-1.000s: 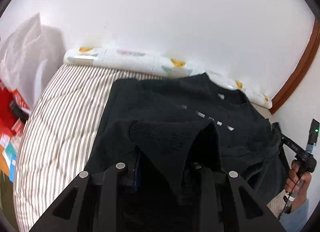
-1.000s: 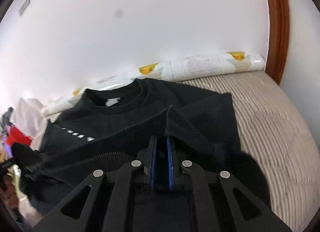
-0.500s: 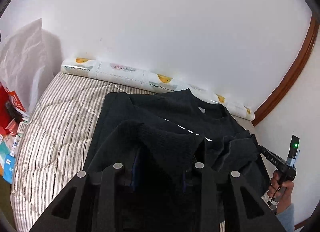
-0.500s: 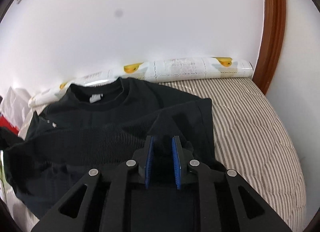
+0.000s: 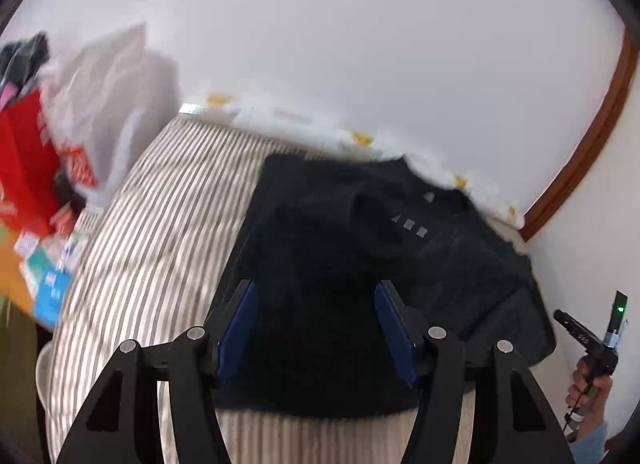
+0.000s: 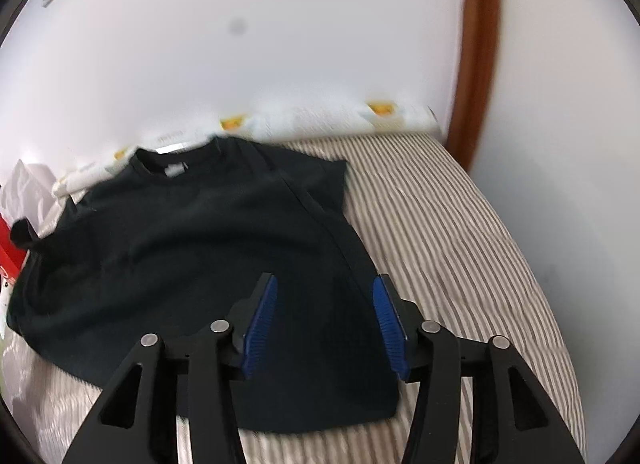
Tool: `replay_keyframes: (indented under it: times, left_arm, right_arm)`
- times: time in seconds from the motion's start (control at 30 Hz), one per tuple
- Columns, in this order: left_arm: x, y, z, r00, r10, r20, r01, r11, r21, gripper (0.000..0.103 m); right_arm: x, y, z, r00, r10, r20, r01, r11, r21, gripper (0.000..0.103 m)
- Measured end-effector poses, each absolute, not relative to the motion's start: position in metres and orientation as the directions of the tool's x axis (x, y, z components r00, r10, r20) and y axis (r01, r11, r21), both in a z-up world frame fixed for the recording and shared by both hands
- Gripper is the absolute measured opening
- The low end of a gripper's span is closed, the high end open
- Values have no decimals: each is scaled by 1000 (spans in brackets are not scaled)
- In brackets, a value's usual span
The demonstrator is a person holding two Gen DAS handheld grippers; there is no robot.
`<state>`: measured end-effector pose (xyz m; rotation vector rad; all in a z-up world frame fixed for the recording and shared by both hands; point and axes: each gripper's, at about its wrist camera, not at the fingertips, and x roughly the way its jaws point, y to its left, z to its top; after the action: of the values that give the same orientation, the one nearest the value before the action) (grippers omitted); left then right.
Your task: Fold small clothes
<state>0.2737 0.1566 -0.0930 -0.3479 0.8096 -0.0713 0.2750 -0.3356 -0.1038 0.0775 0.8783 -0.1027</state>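
A black short-sleeved T-shirt (image 6: 208, 248) lies spread on the striped bed, collar toward the wall. In the left wrist view the shirt (image 5: 360, 264) has its lower part folded up over the chest, with small white marks showing. My left gripper (image 5: 316, 320) is open and empty, its blue pads apart above the shirt's near left part. My right gripper (image 6: 324, 320) is open and empty above the shirt's near right corner. The right gripper also shows in the left wrist view (image 5: 588, 340), held by a hand.
The striped mattress (image 6: 460, 232) runs to a white wall with a rolled patterned mat (image 6: 320, 120) along it. A brown wooden frame (image 6: 476, 48) stands at the right. Red boxes and white bags (image 5: 36, 152) pile up left of the bed.
Both grippers have opened and let go of the shirt's hem. The lifted hem has dropped onto the shirt. Both grippers have pulled back toward the near edge.
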Motion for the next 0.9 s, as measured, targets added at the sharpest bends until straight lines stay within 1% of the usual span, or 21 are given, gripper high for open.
replay_keyframes:
  times: [0.2, 0.37, 0.43, 0.5, 0.63, 0.8, 0.87, 0.9]
  left_arm:
    - [233, 172, -134, 648, -204, -734, -112, 927, -357, 58]
    - [217, 177, -162, 598, -203, -775, -160, 918, -363, 58]
    - [219, 180, -171, 588, -229, -776, -172, 901, -397, 58]
    - [221, 184, -171, 608, -244, -756, -175, 887, -427, 58]
    - [233, 187, -175, 611, -266, -745, -185, 867, -462, 57]
    - [246, 179, -175, 623, -225, -749, -198, 881, -429, 57]
    - [249, 171, -174, 620, -191, -761, -203, 898, -390, 52]
    - [250, 167, -173, 616, -173, -769, -201, 909, -366, 45]
  right_arm:
    - [227, -359, -125, 584, -40, -811, 184, 979, 84, 53]
    - [207, -360, -136, 566, -35, -823, 185, 979, 85, 55]
    - [207, -360, -139, 568, -17, -823, 194, 974, 114, 57]
    - [210, -361, -140, 575, 1, -818, 208, 967, 147, 57]
    - [224, -362, -141, 590, 19, -807, 224, 957, 186, 57]
    - [246, -362, -151, 581, 42, -813, 248, 942, 226, 57]
    - [253, -359, -155, 578, 46, -815, 246, 942, 227, 56]
    - [256, -356, -157, 577, 48, -816, 240, 944, 225, 50]
